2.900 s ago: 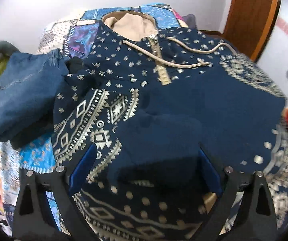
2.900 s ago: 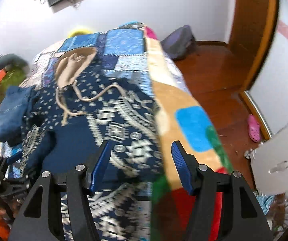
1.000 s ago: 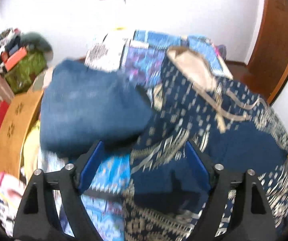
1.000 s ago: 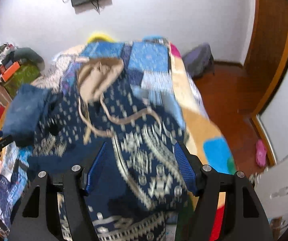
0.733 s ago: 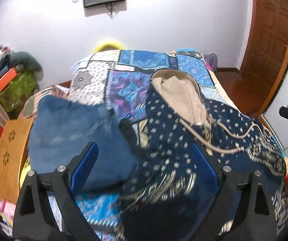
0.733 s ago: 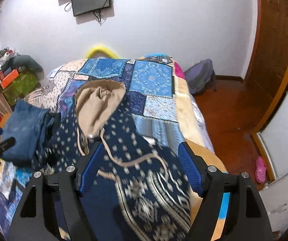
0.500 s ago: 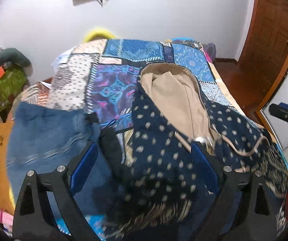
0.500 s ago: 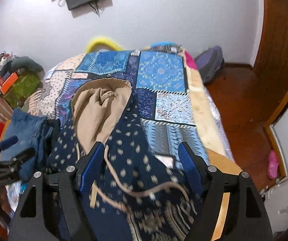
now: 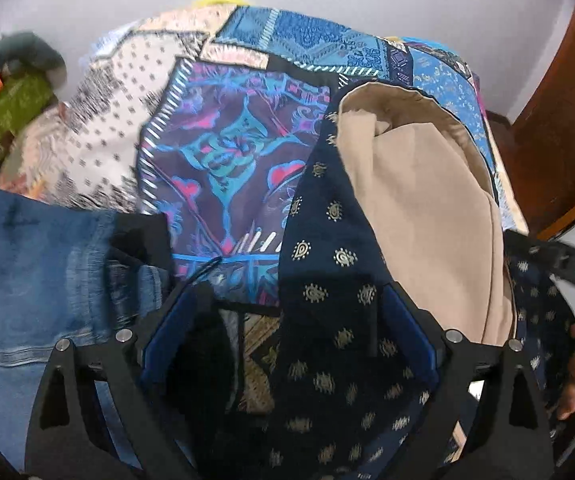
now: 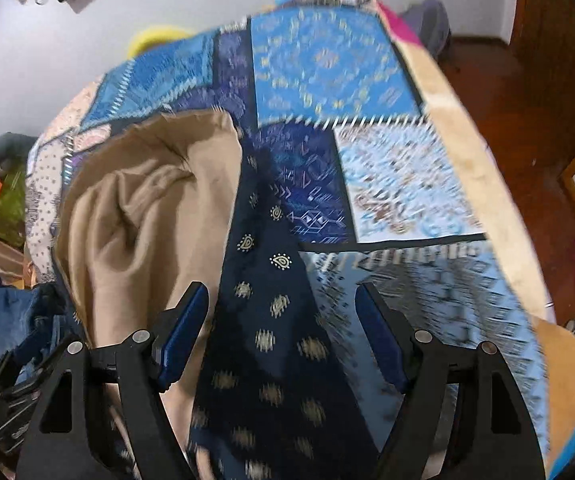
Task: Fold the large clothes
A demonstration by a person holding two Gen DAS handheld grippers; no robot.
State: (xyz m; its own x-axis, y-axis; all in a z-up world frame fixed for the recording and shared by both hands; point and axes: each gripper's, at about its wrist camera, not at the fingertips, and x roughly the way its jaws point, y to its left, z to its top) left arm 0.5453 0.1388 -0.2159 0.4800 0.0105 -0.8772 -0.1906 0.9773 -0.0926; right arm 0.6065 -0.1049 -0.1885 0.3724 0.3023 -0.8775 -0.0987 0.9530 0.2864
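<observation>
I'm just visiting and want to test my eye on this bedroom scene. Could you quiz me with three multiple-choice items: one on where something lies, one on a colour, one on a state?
1. Where do the folded jeans lie relative to the hoodie, in the left wrist view?
A. to its left
B. on top of its hood
C. on the floor

2. What colour is the hood lining?
A. red
B. tan
C. white

3. How do the jaws of the right gripper stand?
A. clamped on the lining
B. shut on nothing
C. apart, with navy fabric between them

Answers:
1 A: the denim fills the left side, beside the hoodie on the quilt.
2 B: the hood's inside shows beige-tan.
3 C: both blue pads stand clear of the cloth.
</observation>
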